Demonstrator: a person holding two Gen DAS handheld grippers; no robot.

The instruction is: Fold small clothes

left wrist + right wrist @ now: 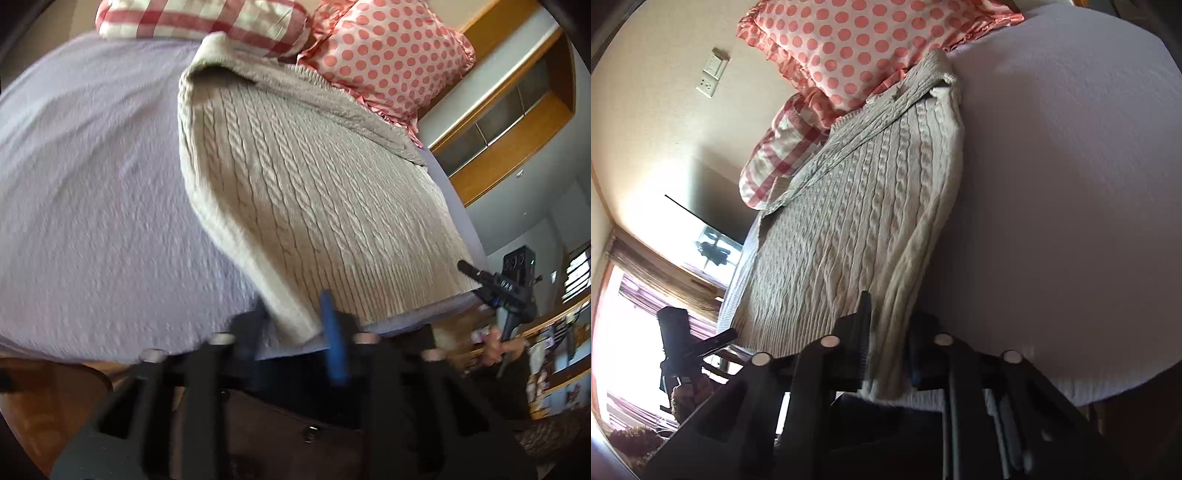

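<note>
A beige cable-knit sweater (306, 192) lies flat on a lilac bedspread (92, 184), its folded top edge by the pillows. My left gripper (295, 321) is at the sweater's near hem corner, its fingers either side of the cloth edge; the view is blurred. In the right wrist view the sweater (849, 229) runs from the pillows down to my right gripper (890, 347), whose fingers stand either side of a sleeve or side edge that hangs over the bed's edge. Each gripper shows small in the other's view: right gripper (498, 288), left gripper (698, 343).
A pink polka-dot pillow (388, 55) and a red checked pillow (207, 18) lie at the head of the bed. The bedspread (1071, 184) stretches wide beside the sweater. Wooden shelving (517, 122) and a bright window (624, 325) are beyond the bed.
</note>
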